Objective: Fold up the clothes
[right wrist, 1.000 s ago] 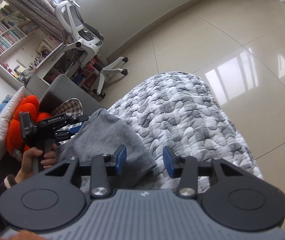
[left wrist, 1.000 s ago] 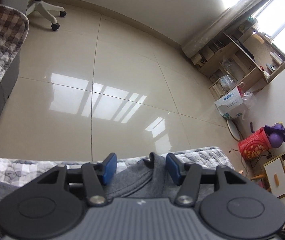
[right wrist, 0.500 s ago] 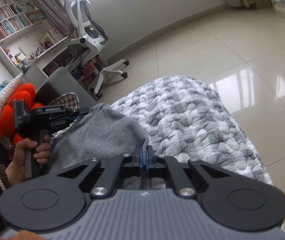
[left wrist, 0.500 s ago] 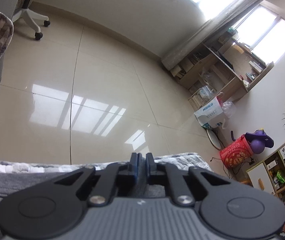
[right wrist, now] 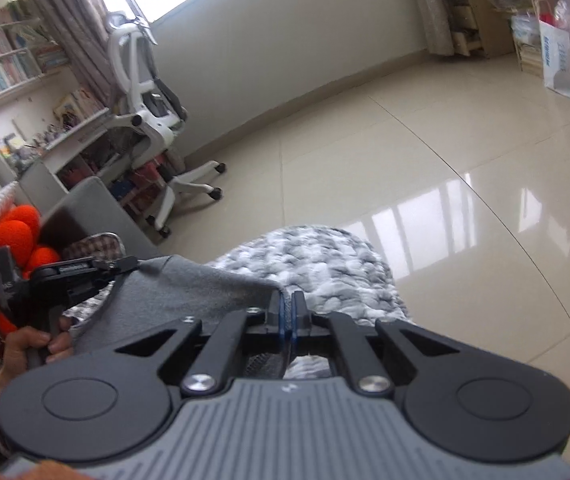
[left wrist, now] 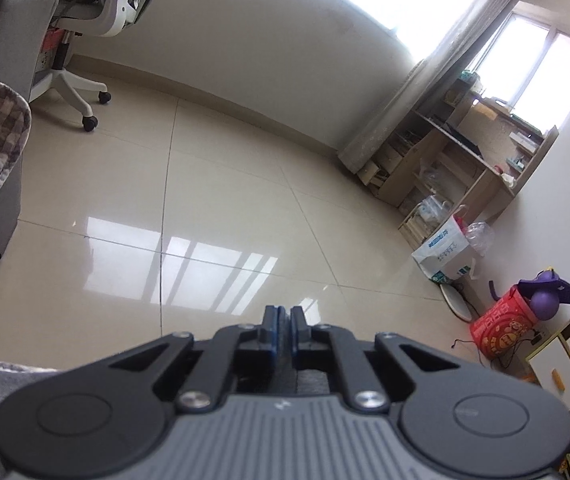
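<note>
Both tongs, apart a sec ago, now clamped on grey sweater [right wrist: 189,300]: left tongs [left wrist: 283,330], right tongs [right wrist: 287,316]. Edge pinched, ready to lift/fold.

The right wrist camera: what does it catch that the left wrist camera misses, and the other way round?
Only the right wrist view shows the left gripper in a hand, the grey garment stretched between both grippers, the quilt and orange cushions.

Only the left wrist view shows the red bag and purple toy.

Both show the white chair and shiny tiled floor.
</note>
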A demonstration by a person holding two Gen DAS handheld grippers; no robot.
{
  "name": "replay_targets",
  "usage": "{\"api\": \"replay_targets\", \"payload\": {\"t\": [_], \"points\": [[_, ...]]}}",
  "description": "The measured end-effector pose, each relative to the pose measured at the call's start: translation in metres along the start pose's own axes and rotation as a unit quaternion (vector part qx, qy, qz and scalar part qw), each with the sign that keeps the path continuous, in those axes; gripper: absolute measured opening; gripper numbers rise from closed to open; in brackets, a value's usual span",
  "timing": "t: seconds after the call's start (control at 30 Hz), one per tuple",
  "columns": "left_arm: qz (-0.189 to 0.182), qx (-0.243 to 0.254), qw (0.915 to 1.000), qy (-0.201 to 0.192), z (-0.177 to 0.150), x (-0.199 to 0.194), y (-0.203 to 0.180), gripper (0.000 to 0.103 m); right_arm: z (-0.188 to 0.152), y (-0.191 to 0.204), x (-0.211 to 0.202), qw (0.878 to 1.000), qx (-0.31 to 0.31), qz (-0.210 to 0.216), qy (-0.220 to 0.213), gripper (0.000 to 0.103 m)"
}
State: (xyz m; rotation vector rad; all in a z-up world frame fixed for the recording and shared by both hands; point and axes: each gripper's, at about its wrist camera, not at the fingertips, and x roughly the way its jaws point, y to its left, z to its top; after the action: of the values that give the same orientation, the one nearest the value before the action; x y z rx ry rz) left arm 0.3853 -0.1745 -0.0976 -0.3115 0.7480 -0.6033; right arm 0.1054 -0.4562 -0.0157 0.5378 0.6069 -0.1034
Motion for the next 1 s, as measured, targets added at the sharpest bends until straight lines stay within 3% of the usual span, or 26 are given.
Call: {"api": "replay_targets", "payload": {"t": [0.27,0.37,0.47,0.53,0.73,1.0], "points": [[0.063,0.059,0.9956,0.034,-0.006,0.016,-0.012,0.011,-0.015,-0.007,0.022,0.999,-0.009,-0.032,0.017,0.004],[0.069,0.062,0.9957,0.01,-0.005,0.002,-0.014,0.017,-0.013,-0.002,0.016,0.999,-0.013,-0.028,0.01,0.013],[0.061,0.07,0.9955,-0.022,-0.005,-0.016,-0.026,0.019,-0.013,-0.001,0.009,0.999,-0.018,-0.03,-0.001,0.02],[0.058,0.1,0.9928,-0.032,-0.007,-0.026,-0.04,0.019,-0.014,-0.003,0.004,0.999,-0.012,-0.029,-0.007,0.041],[0.013,0.142,0.9898,-0.001,-0.026,-0.039,-0.078,0.02,-0.02,-0.008,-0.007,1.0,0.007,-0.01,-0.005,0.041],[-0.031,0.164,0.9855,0.029,-0.063,-0.079,-0.106,0.021,-0.033,-0.009,-0.03,0.998,0.037,0.047,0.01,0.041]]}}
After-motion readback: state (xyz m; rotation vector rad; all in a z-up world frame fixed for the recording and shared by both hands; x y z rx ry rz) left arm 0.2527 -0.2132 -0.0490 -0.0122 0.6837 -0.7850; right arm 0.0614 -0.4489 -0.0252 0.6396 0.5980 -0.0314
